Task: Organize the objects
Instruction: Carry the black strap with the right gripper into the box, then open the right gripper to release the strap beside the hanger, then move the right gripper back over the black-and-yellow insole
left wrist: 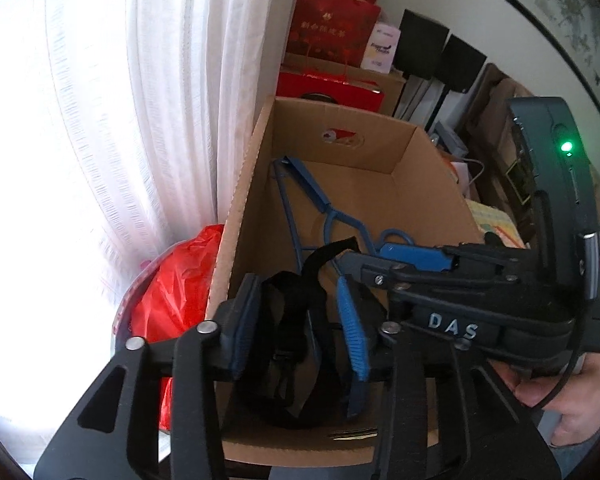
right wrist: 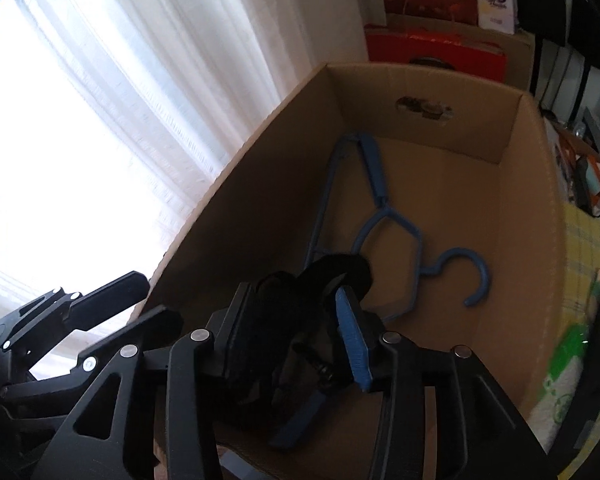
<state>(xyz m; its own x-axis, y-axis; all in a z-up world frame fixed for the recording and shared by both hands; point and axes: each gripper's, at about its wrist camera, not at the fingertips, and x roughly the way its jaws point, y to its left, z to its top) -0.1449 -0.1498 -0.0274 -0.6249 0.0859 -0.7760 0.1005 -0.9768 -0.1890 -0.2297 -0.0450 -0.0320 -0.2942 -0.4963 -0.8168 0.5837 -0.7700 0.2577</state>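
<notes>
Both grippers hang over an open cardboard box (left wrist: 236, 216), pointing steeply down into it. Left gripper (left wrist: 300, 316): its blue-padded jaws stand partly apart, with a black strap bundle (left wrist: 288, 312) lying in the gap. The pads do not appear to press on the bundle; a loop of strap rises between them and curls toward the right pad. Right gripper (right wrist: 296, 328) is likewise parted, with the same black straps bunched between its jaws, the fabric close to the left pad and just clear of the right one; whether it brushes either pad cannot be told.

In the left wrist view the right gripper's body crosses in from the right side, a green light glowing on its housing, and a hand (left wrist: 556, 392) grips it below.

Under the straps, a blue clothes hanger (right wrist: 384, 216) lies flat on the box floor, its hook toward the right wall. Beside the box's left wall hang white curtains (left wrist: 100, 140), with a red plastic bag (left wrist: 172, 292) at their foot. Red gift boxes (left wrist: 332, 28) are stacked behind.
</notes>
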